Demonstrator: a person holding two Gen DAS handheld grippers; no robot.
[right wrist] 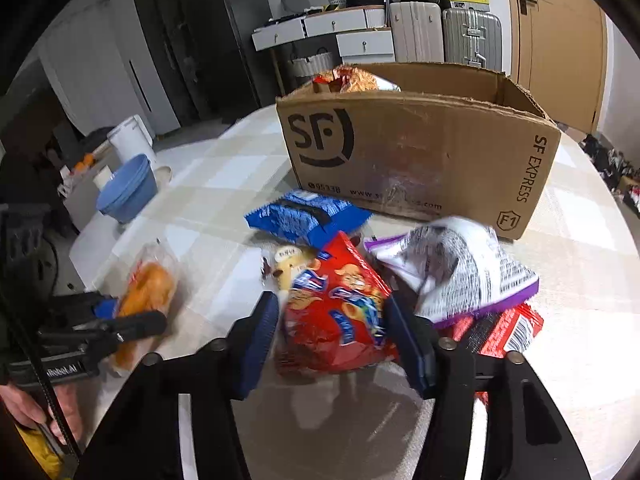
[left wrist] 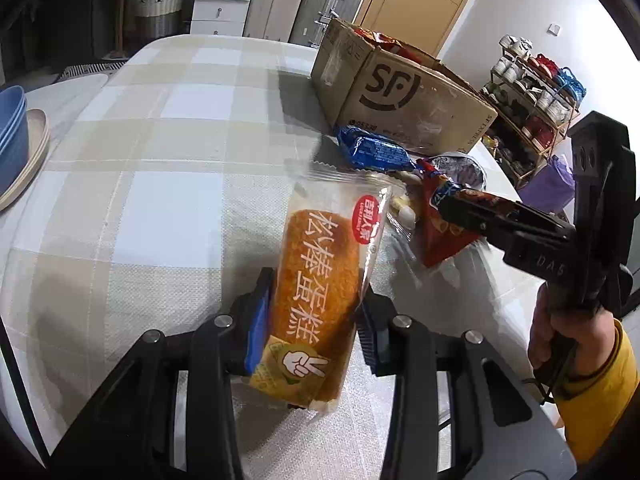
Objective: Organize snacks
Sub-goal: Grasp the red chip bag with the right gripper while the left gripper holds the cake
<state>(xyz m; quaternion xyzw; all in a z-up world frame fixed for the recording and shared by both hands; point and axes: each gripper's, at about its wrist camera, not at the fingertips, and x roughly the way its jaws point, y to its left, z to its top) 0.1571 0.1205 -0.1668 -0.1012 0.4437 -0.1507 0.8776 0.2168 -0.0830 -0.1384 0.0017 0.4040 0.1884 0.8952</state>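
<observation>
The left gripper (left wrist: 316, 316) has its fingers closed on the pork-floss cake packet (left wrist: 320, 288), long axis running forward between them; the right gripper (right wrist: 332, 332) pinches the red snack bag (right wrist: 340, 312), nearer the SF cardboard box (right wrist: 420, 160); checked tabletop (left wrist: 160, 140); suitcases behind.

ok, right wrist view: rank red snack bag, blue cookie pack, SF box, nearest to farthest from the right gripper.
1. red snack bag, between the right gripper's fingers.
2. blue cookie pack, just beyond, slightly left.
3. SF box, farthest, behind the pile.
</observation>
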